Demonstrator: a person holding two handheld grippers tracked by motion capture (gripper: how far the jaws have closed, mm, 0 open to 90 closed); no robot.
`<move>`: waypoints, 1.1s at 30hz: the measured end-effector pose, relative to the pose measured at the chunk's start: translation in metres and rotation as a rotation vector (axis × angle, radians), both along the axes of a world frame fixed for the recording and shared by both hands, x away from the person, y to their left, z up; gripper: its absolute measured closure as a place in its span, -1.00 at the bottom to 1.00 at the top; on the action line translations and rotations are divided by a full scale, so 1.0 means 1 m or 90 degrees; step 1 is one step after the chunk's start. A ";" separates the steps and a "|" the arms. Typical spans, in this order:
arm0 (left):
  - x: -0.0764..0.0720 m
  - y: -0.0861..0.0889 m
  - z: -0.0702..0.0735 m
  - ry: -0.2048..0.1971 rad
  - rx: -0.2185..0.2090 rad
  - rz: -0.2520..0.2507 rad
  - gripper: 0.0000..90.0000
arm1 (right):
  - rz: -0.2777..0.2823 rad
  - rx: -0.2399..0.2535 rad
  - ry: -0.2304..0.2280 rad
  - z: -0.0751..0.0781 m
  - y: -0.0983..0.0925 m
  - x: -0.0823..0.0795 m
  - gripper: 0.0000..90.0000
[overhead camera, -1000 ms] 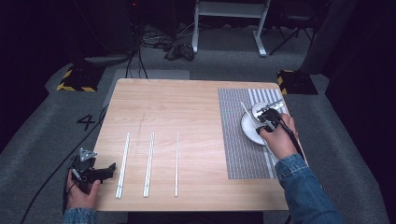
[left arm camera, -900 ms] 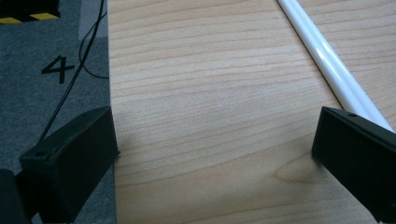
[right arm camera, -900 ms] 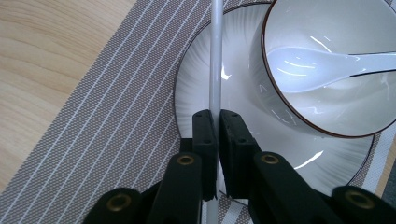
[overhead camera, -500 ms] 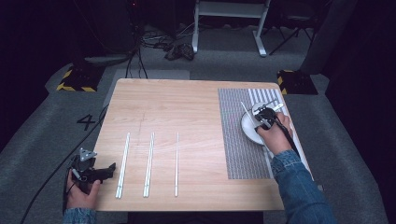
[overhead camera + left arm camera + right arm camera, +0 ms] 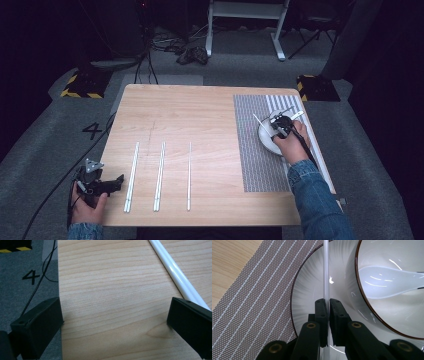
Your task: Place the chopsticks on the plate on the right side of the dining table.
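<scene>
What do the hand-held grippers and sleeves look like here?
Both hand-held grippers are black. The left hand-held gripper has blocky flat-faced jaws, a grey three-cornered plate on top and a black cable trailing off the table edge. The right hand-held gripper has narrow black fingers on arms with brass-coloured pivot screws; its black cable runs back along the forearm. Both sleeves are blue denim.

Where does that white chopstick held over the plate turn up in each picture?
High view: the chopstick slants up-left from the right hand-held gripper, over the plate.
Right gripper view: it runs straight up the middle, pinched between the jaws.
Left gripper view: other chopsticks, not this one.
Shared landmark: the striped placemat.
</scene>
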State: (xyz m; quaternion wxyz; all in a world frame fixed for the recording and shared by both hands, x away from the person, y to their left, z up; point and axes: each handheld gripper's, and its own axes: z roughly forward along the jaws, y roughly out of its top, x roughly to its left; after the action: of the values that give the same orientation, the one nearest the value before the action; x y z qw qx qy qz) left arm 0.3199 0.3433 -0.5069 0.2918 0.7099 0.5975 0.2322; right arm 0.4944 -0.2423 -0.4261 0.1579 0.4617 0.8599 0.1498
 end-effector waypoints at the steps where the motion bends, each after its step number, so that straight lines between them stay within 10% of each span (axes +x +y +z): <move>1: 0.000 0.000 0.000 0.000 0.000 0.000 -1.00 | 0.000 0.001 0.000 -0.001 0.000 0.000 0.90; 10: 0.000 0.000 0.000 0.000 0.000 0.000 -1.00 | 0.006 0.002 -0.011 -0.009 0.000 0.003 0.89; 17: 0.000 0.000 0.000 0.000 0.000 -0.001 -1.00 | 0.001 0.018 -0.048 -0.001 0.000 -0.005 0.41; 23: 0.000 0.000 0.000 0.000 0.000 -0.001 -1.00 | -0.011 0.044 -0.099 0.016 -0.005 -0.030 0.09; 33: 0.000 0.000 0.000 0.000 0.000 -0.002 -1.00 | -0.046 0.066 -0.127 0.020 -0.031 -0.067 0.14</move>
State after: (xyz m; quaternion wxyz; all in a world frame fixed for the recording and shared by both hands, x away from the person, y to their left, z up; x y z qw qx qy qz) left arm 0.3199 0.3435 -0.5069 0.2920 0.7107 0.5966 0.2318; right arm 0.4276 -0.2737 -0.4060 0.2237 0.4831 0.8137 0.2334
